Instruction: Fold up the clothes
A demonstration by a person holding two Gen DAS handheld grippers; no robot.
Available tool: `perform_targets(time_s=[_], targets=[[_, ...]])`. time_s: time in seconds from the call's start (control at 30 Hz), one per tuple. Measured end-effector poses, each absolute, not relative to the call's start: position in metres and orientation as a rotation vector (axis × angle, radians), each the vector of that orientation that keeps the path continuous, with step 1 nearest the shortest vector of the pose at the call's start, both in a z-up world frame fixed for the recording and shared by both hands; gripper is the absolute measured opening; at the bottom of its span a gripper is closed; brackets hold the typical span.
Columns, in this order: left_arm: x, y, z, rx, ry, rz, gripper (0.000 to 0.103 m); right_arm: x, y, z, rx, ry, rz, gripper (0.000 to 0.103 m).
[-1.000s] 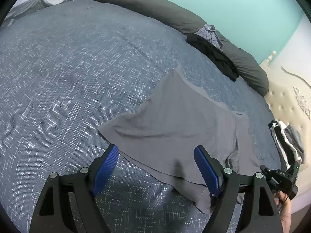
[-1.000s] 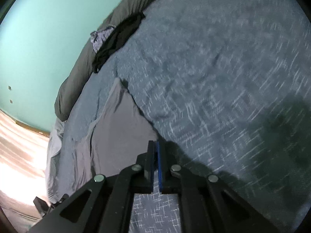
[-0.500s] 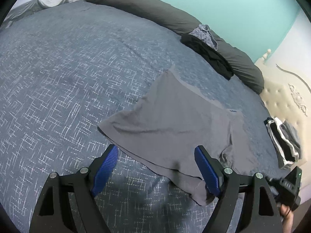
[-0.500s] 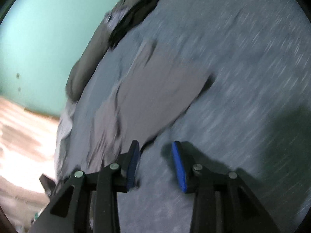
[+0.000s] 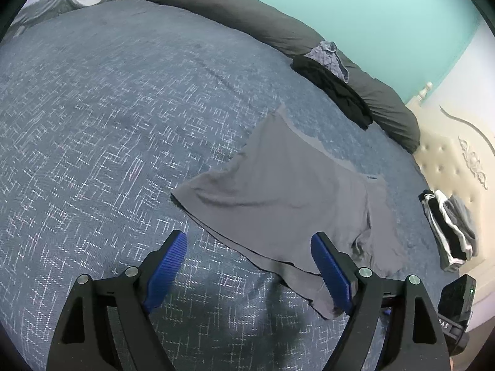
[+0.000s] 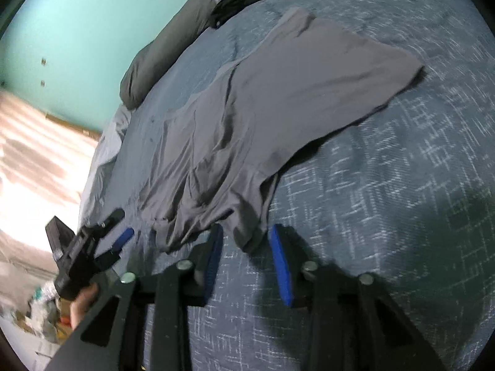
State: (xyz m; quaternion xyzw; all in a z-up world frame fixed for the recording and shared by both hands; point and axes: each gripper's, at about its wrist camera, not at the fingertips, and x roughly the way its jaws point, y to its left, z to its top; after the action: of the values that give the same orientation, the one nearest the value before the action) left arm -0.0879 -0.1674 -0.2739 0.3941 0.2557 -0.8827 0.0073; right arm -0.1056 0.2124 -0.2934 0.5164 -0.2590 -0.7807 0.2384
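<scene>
Through my left wrist camera, my left gripper (image 5: 249,269) hangs low over the bed (image 5: 108,130), pointing across the blue patterned bedspread, its two blue pads spread wide with nothing between them. One grey pair of boxer shorts (image 5: 278,198) lies flat on the bedspread just ahead; its near hem runs between my fingers, and one corner lies close under the right-hand pad (image 5: 331,272), though I cannot tell whether they touch. Along the far edge of the bed lies one long dark grey bolster (image 5: 247,15), with one black garment (image 5: 334,89) and one blue-grey garment (image 5: 331,55) heaped against it. To the right, by the cream tufted headboard (image 5: 448,167), sits one small stack of folded clothes (image 5: 448,225). At the lower right edge a black part of my other tool shows.

Through my right wrist camera, my right gripper (image 6: 247,253) is tilted and held low at the near edge of the same shorts (image 6: 278,108), its two blue pads parted and empty; a crumpled leg hem lies just in front of the gap. To the left, my left gripper (image 6: 120,241) shows in my hand (image 6: 83,303), one blue pad visible. The picture is slightly blurred.
</scene>
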Motion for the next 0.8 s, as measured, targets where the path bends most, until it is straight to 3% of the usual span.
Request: perform_targets(time_s=[0.1, 0.4, 0.8], targets=[[-0.087, -0.167, -0.274, 1.235, 0.799, -2.761, 0.086, -0.104, 0.204, -0.293, 1.414, -0.651, -2.134, 0.003], [-0.087, -0.168, -0.274, 1.227, 0.805, -2.759, 0.086, -0.104, 0.223, -0.27, 1.364, -0.589, -2.206, 0.002], [-0.087, -0.177, -0.274, 1.211, 0.818, -2.713, 0.086, -0.107, 0.21, -0.284, 1.464, -0.587, -2.114, 0.006]])
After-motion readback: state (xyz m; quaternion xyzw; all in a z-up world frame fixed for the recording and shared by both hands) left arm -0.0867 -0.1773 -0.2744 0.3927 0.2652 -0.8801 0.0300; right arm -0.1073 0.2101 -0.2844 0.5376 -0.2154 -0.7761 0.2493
